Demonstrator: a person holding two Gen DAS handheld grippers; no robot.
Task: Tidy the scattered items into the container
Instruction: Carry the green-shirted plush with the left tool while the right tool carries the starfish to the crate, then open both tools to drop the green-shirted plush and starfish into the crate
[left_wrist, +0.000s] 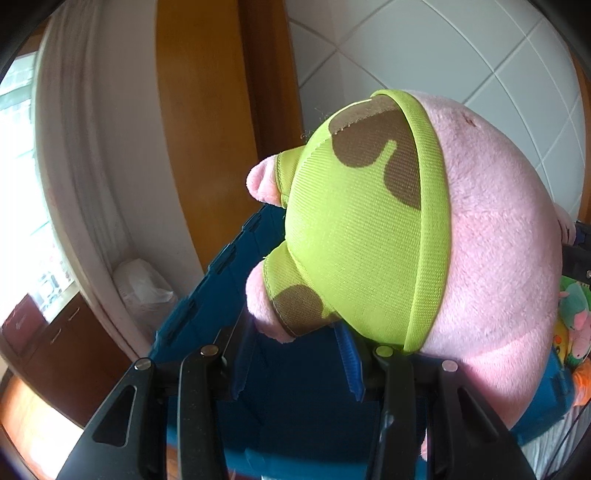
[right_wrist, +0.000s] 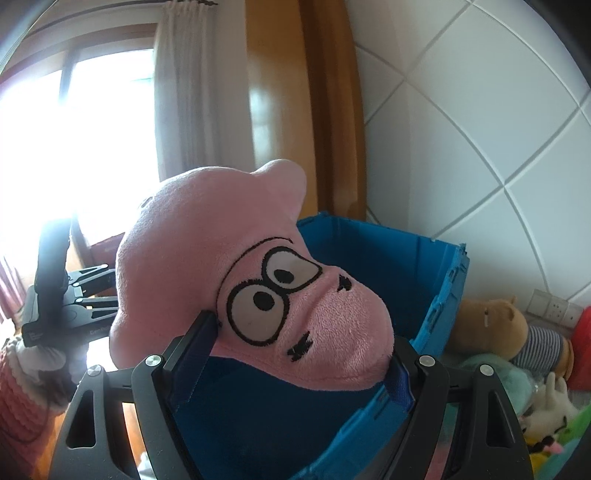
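Note:
A big pink star-shaped plush (left_wrist: 487, 229) in green shorts with brown patches hangs over the open blue crate (left_wrist: 207, 291). My left gripper (left_wrist: 297, 347) is shut on one of its legs, the blue pads (left_wrist: 349, 365) pressing either side. In the right wrist view the plush's face (right_wrist: 295, 306) fills the middle, and my right gripper (right_wrist: 299, 365) is shut wide on its head. The crate's inside (right_wrist: 388, 266) lies below and behind the plush. The left gripper's body (right_wrist: 74, 306) shows at the left, held by a hand in a pink sleeve (right_wrist: 18, 387).
Several other plush toys lie right of the crate: a brown bear in a striped shirt (right_wrist: 517, 328), a white one (right_wrist: 550, 402) and colourful ones (left_wrist: 572, 314). A tiled wall, a wooden frame (right_wrist: 332, 110) and a curtained window stand behind. A white bag (left_wrist: 144, 288) sits left of the crate.

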